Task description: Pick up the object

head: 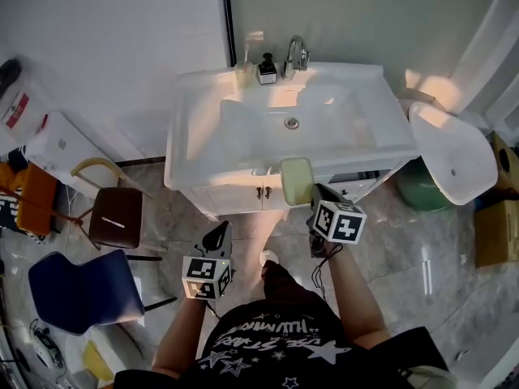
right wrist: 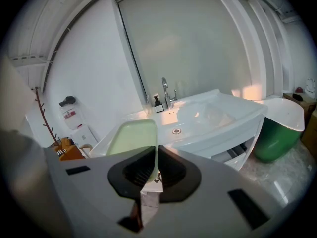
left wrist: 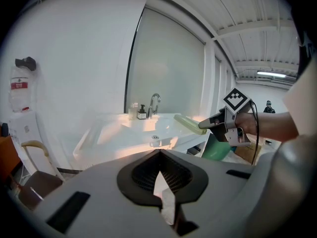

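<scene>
The pale green rectangular plastic tray (head: 297,181) is off any surface, pinched by one short edge in the right hand-held gripper (head: 311,194). Its jaws are closed on the rim, and most of the tray sticks out past them towards the far side. From the head view it hangs just in front of the near rim of the white washbasin cabinet (head: 188,136), above the tiled floor (head: 389,250). The left hand-held gripper (head: 219,235) sits lower and to the left, jaws closed with nothing between them.

The pick-up looks done, so the risk lies in the hold. I judge the grip shallow, so the tray's free length could lever it round or let it slip out. Being so near the basin's front edge, a knock there could jar it loose
</scene>
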{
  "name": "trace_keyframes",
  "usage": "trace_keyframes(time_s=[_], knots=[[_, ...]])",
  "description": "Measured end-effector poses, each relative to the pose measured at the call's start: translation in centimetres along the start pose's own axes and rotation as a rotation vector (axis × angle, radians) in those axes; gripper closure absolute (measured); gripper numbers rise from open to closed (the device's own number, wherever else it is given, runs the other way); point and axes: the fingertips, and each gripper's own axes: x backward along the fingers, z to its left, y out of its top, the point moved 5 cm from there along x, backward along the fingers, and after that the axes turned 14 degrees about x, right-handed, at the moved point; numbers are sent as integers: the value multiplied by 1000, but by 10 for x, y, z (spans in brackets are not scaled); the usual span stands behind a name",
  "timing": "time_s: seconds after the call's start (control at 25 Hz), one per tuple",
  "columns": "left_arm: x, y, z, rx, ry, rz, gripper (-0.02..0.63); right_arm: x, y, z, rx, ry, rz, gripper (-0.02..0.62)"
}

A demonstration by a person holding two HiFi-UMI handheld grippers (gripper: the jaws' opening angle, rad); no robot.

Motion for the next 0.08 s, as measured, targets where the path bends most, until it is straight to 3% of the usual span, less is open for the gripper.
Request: trace_keyframes(time_s=[0.08], knots=[[14,-5,-6,-7,-3,7,591,17,-8,2,1,-9,-3,566]])
